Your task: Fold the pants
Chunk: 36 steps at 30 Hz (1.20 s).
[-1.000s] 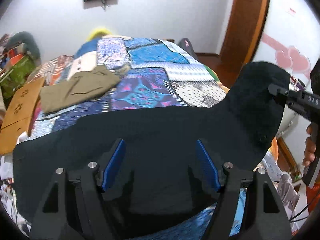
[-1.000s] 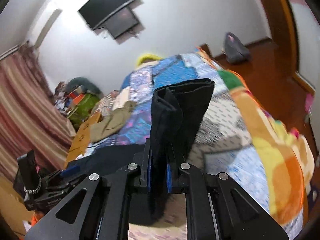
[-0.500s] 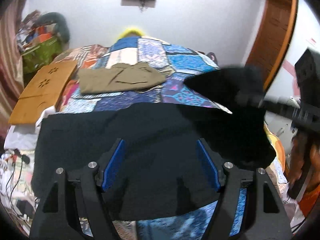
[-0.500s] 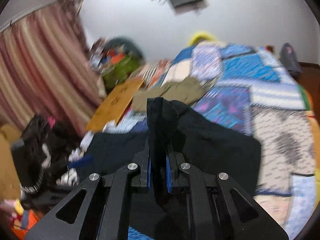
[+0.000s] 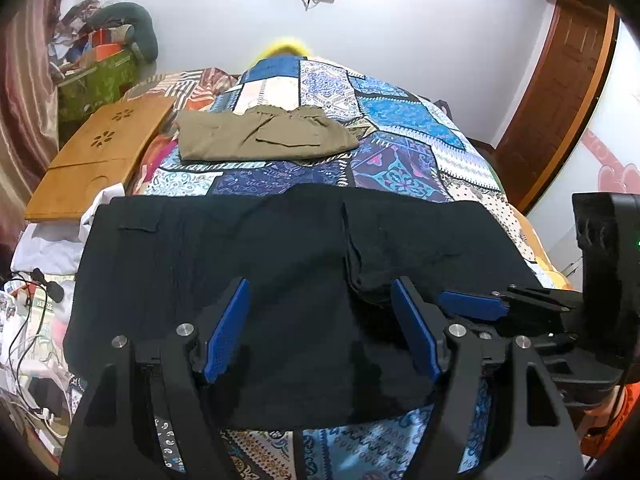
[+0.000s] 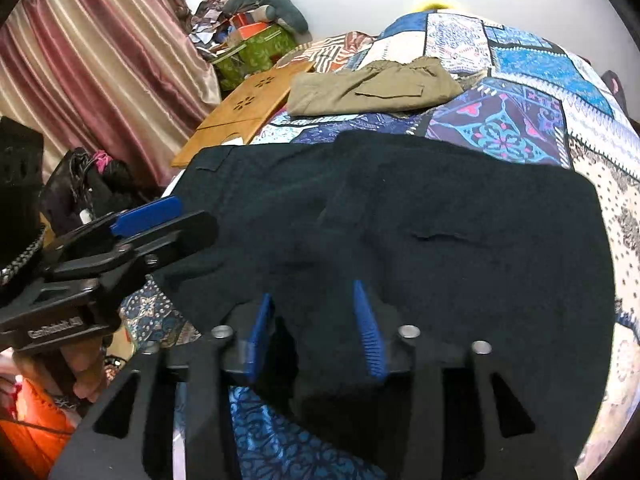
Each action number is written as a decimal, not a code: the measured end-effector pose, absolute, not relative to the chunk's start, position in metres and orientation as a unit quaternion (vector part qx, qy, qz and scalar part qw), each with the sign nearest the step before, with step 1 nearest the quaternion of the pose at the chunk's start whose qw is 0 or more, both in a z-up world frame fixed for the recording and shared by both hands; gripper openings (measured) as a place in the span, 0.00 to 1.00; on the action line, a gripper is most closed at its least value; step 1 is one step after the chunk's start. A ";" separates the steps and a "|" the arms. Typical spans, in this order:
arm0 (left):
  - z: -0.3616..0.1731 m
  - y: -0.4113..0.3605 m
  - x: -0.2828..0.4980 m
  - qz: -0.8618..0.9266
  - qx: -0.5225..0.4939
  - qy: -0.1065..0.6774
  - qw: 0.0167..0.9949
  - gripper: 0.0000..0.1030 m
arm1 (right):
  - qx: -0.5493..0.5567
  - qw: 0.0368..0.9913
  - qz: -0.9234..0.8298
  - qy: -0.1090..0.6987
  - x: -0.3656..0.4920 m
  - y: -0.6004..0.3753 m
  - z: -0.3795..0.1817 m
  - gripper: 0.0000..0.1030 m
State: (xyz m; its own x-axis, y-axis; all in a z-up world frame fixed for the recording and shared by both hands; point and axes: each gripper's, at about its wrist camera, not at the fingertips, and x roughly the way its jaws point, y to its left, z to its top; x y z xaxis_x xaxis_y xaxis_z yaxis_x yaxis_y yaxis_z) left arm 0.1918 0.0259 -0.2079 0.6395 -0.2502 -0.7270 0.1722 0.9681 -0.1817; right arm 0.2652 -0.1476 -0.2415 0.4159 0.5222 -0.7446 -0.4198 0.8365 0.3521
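Note:
Black pants (image 5: 280,280) lie folded across the near end of the bed, one part laid over the other with a fold edge down the middle; they fill the right wrist view (image 6: 460,240) too. My left gripper (image 5: 320,332) is open and empty, just above the pants' near part. My right gripper (image 6: 316,332) is open, its jaws apart over the pants' near edge, and shows at the right of the left wrist view (image 5: 476,304). The left gripper shows at the left of the right wrist view (image 6: 148,216).
Folded olive pants (image 5: 260,136) lie farther up the patchwork quilt (image 5: 392,120). A wooden lap tray (image 5: 100,152) lies at the bed's left side, with clutter and a green box (image 5: 96,80) behind it. Curtains (image 6: 88,72) hang at left; a door (image 5: 560,100) stands at right.
My right gripper swung the held pant end over onto the rest of the pants and opened, letting go. The pants now lie folded flat. My left gripper stayed open.

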 end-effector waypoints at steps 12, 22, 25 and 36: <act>-0.195 -0.017 0.216 -0.153 -0.033 0.402 0.902 0.63 | 0.024 0.890 0.224 0.396 0.256 -0.216 -0.200 0.40; -0.240 -0.076 0.247 -0.201 -0.002 0.470 0.860 0.32 | 0.019 0.880 0.196 0.432 0.274 -0.261 -0.234 0.40; -0.258 -0.081 0.245 -0.195 0.016 0.485 0.852 0.32 | -0.003 0.872 0.203 0.446 0.269 -0.258 -0.250 0.40; -0.260 -0.058 0.213 -0.179 0.039 0.464 0.867 0.32 | 0.001 0.871 0.206 0.447 0.230 -0.277 -0.255 0.39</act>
